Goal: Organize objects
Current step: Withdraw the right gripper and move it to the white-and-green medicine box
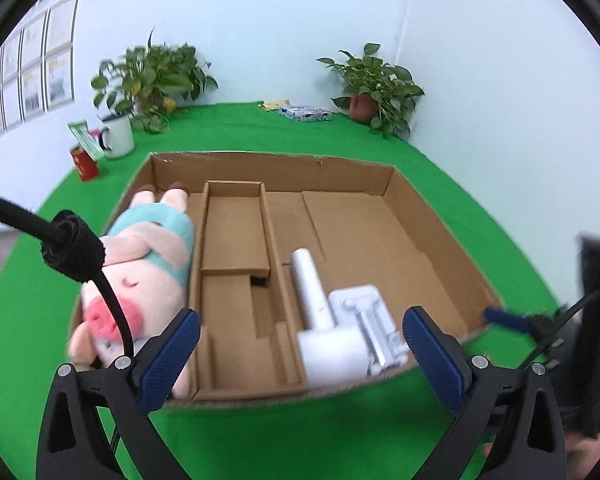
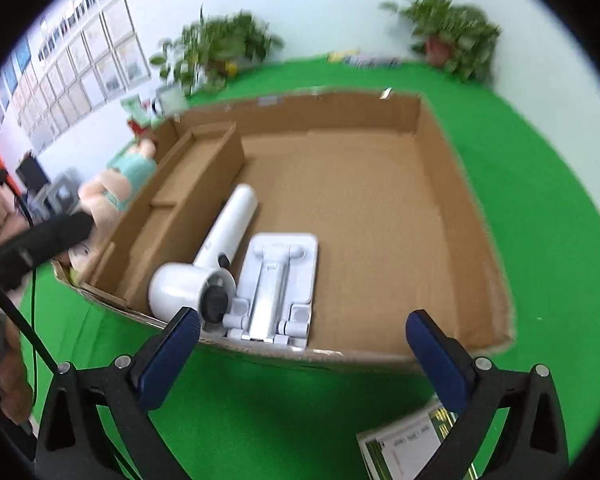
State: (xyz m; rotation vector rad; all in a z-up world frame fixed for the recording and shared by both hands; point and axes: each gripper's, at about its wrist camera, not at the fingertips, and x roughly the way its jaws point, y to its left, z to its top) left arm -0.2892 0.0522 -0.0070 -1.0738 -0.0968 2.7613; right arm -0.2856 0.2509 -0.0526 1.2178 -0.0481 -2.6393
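Writing-wise nothing is readable: the booklet by the right gripper has print, but it's too blurry. Both grippers hang wide open and empty over the near edge of the cardboard box. The left gripper sits just short of the box. Inside, a white hair dryer touches a white folding stand, both ahead of the right jaws, and a plush pig fills the far-left compartment. Green cloth covers the table, with potted plants, a mug and a red can near the pale wall.
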